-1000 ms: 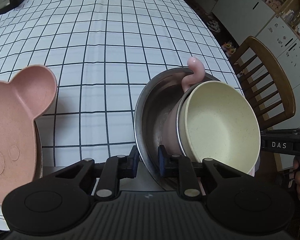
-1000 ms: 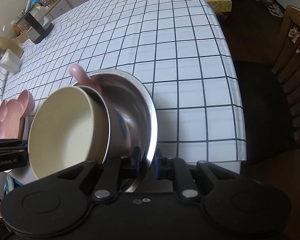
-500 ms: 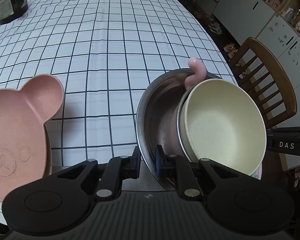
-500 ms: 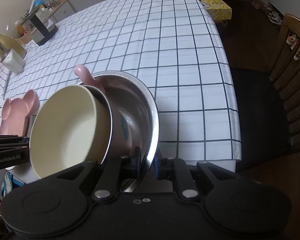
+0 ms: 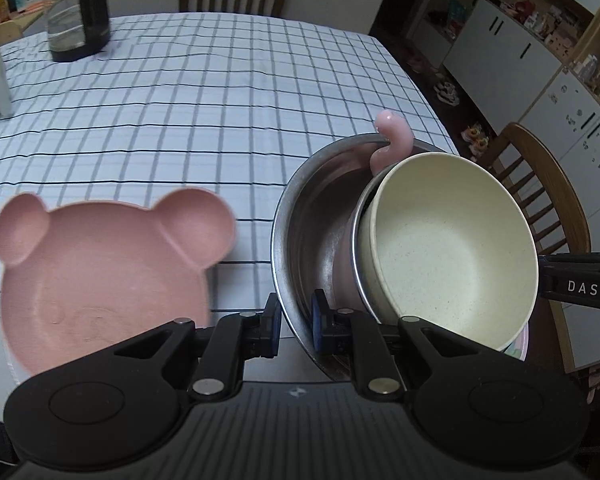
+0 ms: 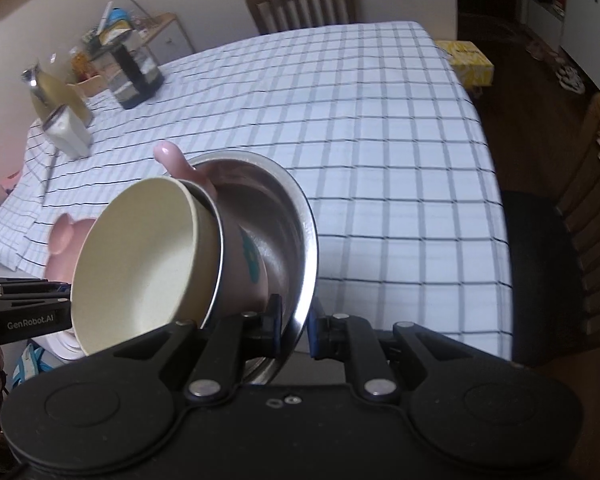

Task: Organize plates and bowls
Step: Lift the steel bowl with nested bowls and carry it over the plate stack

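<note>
The wide stainless steel bowl (image 5: 300, 240) is up off the checked tablecloth (image 5: 180, 120), tipped on edge, and I'm carrying it with both grippers at once. Nested in it sits a pink cup with a curled handle (image 5: 394, 132), and inside that a cream speckled bowl (image 5: 452, 248), so the whole stack travels as one. I judge two grips on opposite sides of the rim are there to keep the load from swinging or the inner pieces from sliding out.

My left gripper (image 5: 295, 320) is pinched nearly closed on the steel rim, one pad outside the wall, the other inside. My right gripper (image 6: 294, 326) does the same on the far side of that rim, jaws narrowed to just the thickness of the metal.

Off to the left, the pink bear-shaped plate (image 5: 100, 276) rests on top of something at the table's near edge; a dark pitcher (image 5: 78, 20) stands well back.
</note>
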`<state>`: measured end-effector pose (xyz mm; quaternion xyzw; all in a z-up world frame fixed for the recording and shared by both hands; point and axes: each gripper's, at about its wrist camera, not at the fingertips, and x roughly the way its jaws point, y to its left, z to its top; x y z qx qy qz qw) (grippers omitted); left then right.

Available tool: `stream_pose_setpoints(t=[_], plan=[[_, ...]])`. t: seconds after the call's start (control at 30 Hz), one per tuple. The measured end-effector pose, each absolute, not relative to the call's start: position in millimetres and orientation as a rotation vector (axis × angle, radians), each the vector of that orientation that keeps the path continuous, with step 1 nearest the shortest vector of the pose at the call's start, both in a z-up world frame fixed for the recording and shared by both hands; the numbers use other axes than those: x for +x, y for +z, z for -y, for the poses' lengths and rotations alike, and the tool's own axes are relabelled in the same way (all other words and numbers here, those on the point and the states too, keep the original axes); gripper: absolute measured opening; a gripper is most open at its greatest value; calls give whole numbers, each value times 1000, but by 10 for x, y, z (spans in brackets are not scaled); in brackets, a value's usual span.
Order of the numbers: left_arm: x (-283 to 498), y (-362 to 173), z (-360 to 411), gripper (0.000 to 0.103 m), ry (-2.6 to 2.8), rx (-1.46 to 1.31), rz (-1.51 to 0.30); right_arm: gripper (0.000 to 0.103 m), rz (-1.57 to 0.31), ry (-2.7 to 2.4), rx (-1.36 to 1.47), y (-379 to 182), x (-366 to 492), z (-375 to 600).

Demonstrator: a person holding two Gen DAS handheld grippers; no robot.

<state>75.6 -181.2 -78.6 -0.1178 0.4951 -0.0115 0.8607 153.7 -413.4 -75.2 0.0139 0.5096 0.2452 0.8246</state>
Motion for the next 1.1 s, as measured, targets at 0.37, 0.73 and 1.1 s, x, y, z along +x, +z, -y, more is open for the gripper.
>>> stream_pose_setpoints(t=[0.37,0.73,1.1], plan=[[496,-586,799,14,51,-265,-1010,13,-1059,610,6,-620,1468,3166],[239,-709,-10,14,104,-249,-1022,13,-1083,660,-6,-797,1276,2248],[258,-981,-167,14,83,-231,-1040,13,-1109,622,-3,-1103,1204,1997]])
